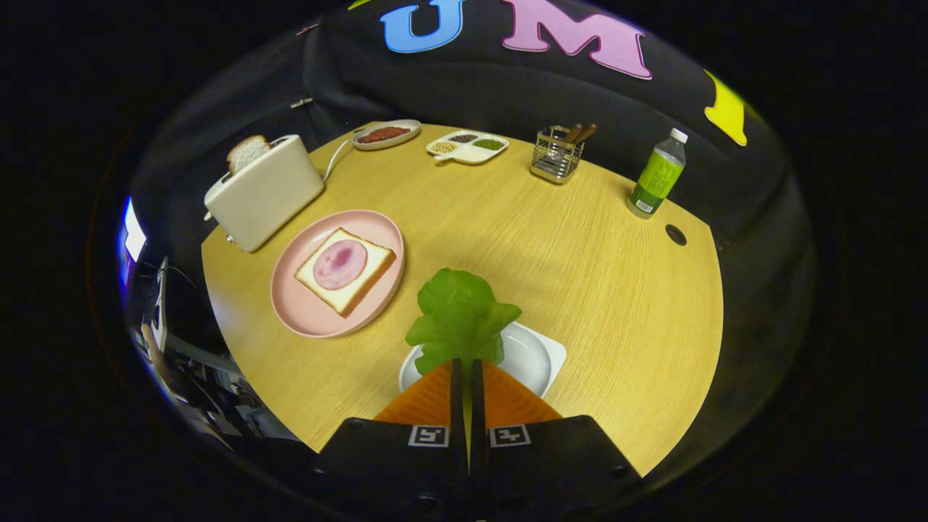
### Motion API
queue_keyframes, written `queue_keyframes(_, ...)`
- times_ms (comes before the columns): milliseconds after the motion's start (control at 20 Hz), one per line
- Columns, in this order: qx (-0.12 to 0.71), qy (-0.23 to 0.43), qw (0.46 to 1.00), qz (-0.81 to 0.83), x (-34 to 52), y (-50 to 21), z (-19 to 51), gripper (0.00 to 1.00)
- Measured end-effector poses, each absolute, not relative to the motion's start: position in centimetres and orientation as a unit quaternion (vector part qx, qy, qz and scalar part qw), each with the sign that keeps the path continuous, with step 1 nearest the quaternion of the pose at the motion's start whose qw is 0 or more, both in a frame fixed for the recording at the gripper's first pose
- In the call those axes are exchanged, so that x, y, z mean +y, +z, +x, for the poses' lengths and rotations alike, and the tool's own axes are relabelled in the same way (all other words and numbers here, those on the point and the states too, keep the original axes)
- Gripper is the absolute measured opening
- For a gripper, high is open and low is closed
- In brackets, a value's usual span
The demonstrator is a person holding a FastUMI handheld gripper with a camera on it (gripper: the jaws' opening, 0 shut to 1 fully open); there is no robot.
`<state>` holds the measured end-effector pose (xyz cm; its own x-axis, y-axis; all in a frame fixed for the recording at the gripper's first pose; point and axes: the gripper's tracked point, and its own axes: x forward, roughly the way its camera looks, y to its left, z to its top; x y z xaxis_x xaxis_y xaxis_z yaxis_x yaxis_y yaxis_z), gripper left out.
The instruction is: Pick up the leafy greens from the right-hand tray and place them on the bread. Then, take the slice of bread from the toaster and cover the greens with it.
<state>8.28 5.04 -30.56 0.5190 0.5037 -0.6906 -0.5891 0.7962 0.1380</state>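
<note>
Round wooden table (580, 275) holds everything. Toaster (264, 190), second bread slice (248, 151) poking out, ready later. Pink plate (304, 312), bread with ham (344, 270) waiting. Gripper (464, 366) pinched tight on lettuce leaf (460, 315), lifted above white tray (540, 355) (probably heading plateward).

The gripper view rides on the gripper (467, 366), above the near edge of the round wooden table (580, 261), looking forward and down along the two fingers toward 12 o'clock. It sits close over the white tray (540, 355). The toaster (264, 190) lies far off at 10 o'clock, the bottle (657, 177) at 2 o'clock.
</note>
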Motion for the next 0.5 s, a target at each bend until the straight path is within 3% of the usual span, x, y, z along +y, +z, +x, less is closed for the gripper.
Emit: queue_keyframes(500,0.33,0.374,0.866,-0.048,15.5,-23.1,6.4,0.06)
